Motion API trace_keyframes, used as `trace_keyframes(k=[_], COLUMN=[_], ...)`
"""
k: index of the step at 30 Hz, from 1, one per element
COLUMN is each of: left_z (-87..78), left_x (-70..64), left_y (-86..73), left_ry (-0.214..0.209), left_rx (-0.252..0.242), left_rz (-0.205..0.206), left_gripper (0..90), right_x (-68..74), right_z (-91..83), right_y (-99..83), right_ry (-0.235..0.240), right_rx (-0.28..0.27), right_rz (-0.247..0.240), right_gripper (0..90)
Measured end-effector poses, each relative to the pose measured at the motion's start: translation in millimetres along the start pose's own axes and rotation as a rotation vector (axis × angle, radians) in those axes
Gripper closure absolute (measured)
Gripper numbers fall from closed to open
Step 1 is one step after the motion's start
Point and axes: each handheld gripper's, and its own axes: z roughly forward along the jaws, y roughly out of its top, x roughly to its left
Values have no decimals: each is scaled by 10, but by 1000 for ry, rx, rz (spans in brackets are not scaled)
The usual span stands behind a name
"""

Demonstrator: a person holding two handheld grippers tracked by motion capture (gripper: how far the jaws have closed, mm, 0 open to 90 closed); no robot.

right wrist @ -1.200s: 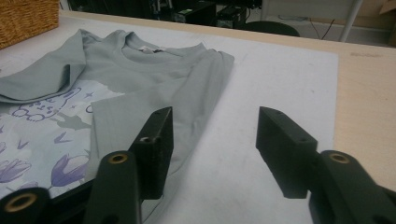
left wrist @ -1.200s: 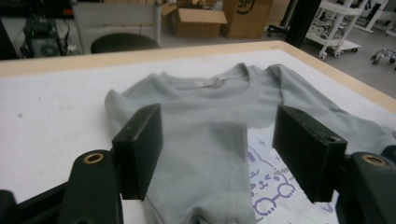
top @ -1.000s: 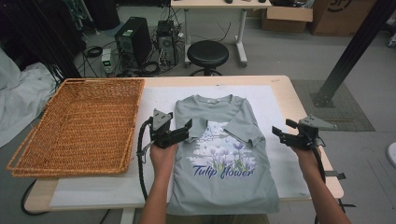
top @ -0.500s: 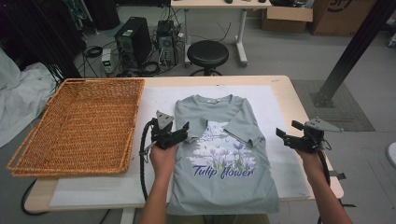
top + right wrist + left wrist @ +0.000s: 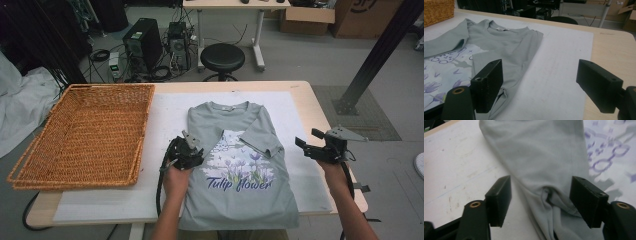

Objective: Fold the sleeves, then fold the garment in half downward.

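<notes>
At the far left of the table a large woven wicker basket (image 5: 80,135) stands empty on the white mat (image 5: 165,115). Just right of it, in the middle of the mat, the grey-green cotton T-shirt with a purple tulip print (image 5: 240,170) lies flat, its right sleeve folded in over the chest.

The left gripper (image 5: 186,152) sits low over the shirt's left edge; in the left gripper view its jaws stand released, straddling a bunched fold of the left sleeve (image 5: 549,195) without pinching it. The right gripper (image 5: 320,147) hangs off the shirt to the right, above the mat's edge, jaws spread wide and holding nothing.

The shirt looks light, limp and soft: it will sag and crease wherever it isn't supported, though it shouldn't slip once pinched. A likely good hold is the doubled cloth at the sleeve hem or shoulder seam, where the thicker fold gives the pads something to bite.
</notes>
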Motion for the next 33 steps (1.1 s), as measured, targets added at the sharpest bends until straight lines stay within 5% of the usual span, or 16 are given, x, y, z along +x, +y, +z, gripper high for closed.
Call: trace_keyframes(k=[9, 14, 33], left_z=[-183, -253, -352], left_x=[102, 178, 263], left_y=[116, 123, 157], left_ry=[-40, -68, -83], left_rx=[-250, -321, -365], left_rz=[-191, -276, -300], left_gripper=[274, 185, 158], right_x=[36, 29, 20], right_z=[37, 41, 44], right_y=[16, 21, 41], right_ry=[16, 13, -8], right_rx=[-6, -9, -17], right_rz=[0, 5, 20], right_gripper=[214, 197, 149])
